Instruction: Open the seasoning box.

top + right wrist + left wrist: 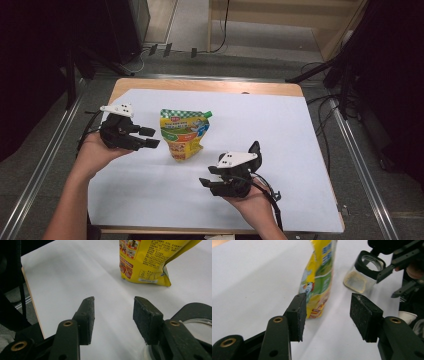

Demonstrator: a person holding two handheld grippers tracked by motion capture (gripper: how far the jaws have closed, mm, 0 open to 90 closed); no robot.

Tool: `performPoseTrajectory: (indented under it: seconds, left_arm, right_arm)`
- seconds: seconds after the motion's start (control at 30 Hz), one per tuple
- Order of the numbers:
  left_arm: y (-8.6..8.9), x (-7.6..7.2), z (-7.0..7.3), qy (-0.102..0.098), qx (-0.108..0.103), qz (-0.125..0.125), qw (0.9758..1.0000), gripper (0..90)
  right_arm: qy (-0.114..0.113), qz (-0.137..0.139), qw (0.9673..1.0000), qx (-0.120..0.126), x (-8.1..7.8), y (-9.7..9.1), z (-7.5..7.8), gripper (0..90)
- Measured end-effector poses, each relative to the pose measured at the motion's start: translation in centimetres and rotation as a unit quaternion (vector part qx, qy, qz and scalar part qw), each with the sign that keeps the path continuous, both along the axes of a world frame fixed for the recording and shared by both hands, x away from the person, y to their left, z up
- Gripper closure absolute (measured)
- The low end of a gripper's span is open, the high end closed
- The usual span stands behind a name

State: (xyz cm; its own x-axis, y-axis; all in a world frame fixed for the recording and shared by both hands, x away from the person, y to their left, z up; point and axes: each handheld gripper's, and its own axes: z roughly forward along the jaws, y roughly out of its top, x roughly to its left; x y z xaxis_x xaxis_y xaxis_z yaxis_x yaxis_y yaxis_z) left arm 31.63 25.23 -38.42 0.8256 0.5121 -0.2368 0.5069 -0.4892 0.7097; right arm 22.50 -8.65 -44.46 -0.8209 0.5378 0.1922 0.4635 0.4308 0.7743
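Right gripper (pixel 212 183): fingers parted, nothing between them, low over white-covered worktop (pixel 280 130) | left gripper (pixel 152 137): fingers apart, empty, just beside pouch | yellow-and-green printed plastic spout pouch (pixel 183 134): mid-worktop, between grippers.

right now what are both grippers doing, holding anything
left gripper: jaws open, empty, beside the yellow pouch.
right gripper: jaws open, nothing between them.

Pouch (pixel 184 134) sits on the sheet (pixel 280 125) just right of the left claw (pixel 148 137), up and left of the right claw (pixel 206 183). Looks like a jar (pixel 362 275) under the right claw, hard to tell.
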Motion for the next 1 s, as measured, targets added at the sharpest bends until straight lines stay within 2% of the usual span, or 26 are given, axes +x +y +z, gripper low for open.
performPoseTrajectory:
  seconds: [0.13,0.2,0.27,0.4,0.57,0.63,0.73,0.87,1.0]
  left_arm:
    - [-0.3,0.7,-0.8,0.005,-0.002,0.005,1.0,47.2]
    - [-1.1,1.3,-1.5,0.011,0.002,0.002,0.9999,47.3]
    - [-1.8,1.5,-1.8,0.009,0.006,-0.001,0.9999,47.4]
    - [-2.8,2.1,-2.3,0.013,-0.004,0.0,0.9999,48.0]
    - [-3.5,2.5,-2.6,0.013,-0.004,-0.001,0.9999,49.4]
    - [-3.9,2.6,-2.7,0.009,-0.014,0.003,0.9999,52.0]
    - [-4.4,2.8,-2.6,0.009,-0.018,0.002,0.9998,54.3]
    - [-5.2,3.0,-2.6,0.009,-0.014,0.002,0.9999,58.7]
    - [-5.6,2.9,-2.6,0.008,-0.019,0.002,0.9998,71.0]
  right_arm:
    - [0.0,0.002,1.0,-0.001,-0.1,0.1,-0.1,53.4]
    - [-0.001,0.007,1.0,-0.003,-0.1,0.3,-0.3,53.3]
    - [0.0,0.009,1.0,-0.005,-0.2,0.4,-0.4,53.3]
    - [0.005,0.007,1.0,-0.005,-0.2,0.5,-0.6,53.4]
    - [0.005,0.01,0.9999,-0.007,-0.2,0.7,-0.8,53.4]
    - [0.004,0.01,0.9999,-0.008,-0.2,0.7,-0.8,53.3]
    - [0.006,0.01,0.9999,-0.008,-0.3,0.8,-0.9,53.3]
    - [0.006,0.009,0.9999,-0.01,-0.4,0.8,-1.0,53.0]
    - [0.003,0.008,0.9999,-0.007,-0.6,0.8,-1.1,52.6]
